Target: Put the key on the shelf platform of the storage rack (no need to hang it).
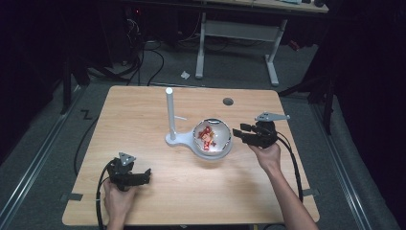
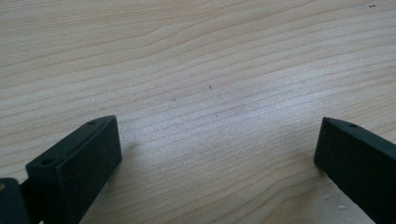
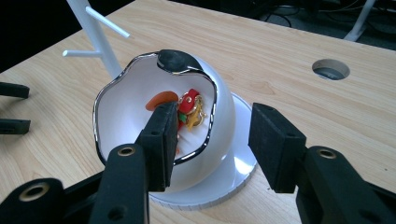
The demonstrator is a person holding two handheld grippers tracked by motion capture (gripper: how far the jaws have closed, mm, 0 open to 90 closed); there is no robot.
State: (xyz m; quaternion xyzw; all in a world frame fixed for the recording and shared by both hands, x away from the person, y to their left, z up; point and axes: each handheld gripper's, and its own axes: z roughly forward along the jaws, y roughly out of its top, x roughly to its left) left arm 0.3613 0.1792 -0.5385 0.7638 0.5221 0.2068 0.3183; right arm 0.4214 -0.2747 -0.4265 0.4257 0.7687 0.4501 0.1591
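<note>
A white egg-shaped bowl (image 1: 219, 145) with a silver rim lies tilted on a white disc base (image 3: 236, 170) at the table's middle. Red, orange and gold trinkets (image 3: 190, 108) lie inside it. My right gripper (image 1: 240, 132) is just right of the bowl and points left at it. In the right gripper view its jaws (image 3: 215, 119) stand open. The left one is in front of the bowl's mouth (image 3: 116, 116), the right one is beside the outer wall, and neither pad presses on it. My left gripper (image 1: 146, 174) rests near the front left, jaws (image 2: 217, 135) wide open over bare wood.
A white stand with a tall post (image 1: 169, 112) and thin side pegs rises just left of the bowl. A round cable hole (image 1: 228, 101) sits in the wooden tabletop (image 1: 143, 120) behind it. Cables trail from both grippers, and desk legs stand on the floor beyond the table.
</note>
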